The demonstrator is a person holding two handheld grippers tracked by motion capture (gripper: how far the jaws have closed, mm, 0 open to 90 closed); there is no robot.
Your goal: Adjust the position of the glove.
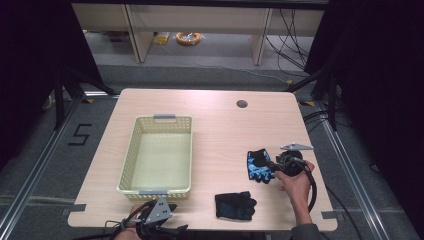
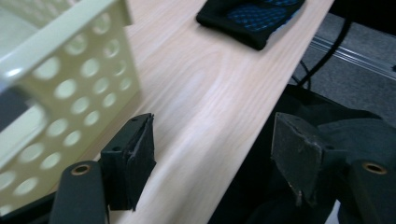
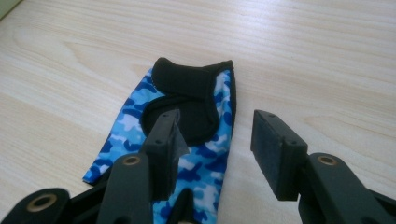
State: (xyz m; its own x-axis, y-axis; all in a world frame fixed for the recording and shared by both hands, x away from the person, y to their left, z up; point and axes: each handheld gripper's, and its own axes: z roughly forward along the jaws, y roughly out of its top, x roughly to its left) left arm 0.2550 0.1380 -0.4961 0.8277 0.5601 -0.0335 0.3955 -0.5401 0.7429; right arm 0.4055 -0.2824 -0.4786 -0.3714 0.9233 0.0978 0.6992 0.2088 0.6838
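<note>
Two gloves lie on the tabletop in the high view: the camouflage glove touches the right claw, the dark glove lies nearer the edge. The left claw gapes empty beside the basket. The right claw's view shows it half open astride the camouflage glove's edge, gripping nothing.

The black glove is cut off by the left gripper view's top edge.

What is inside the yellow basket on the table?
The basket looks empty: its pale floor shows bare in the high view. The strip just behind its near wall is covered, so something small there cannot be excluded.
</note>
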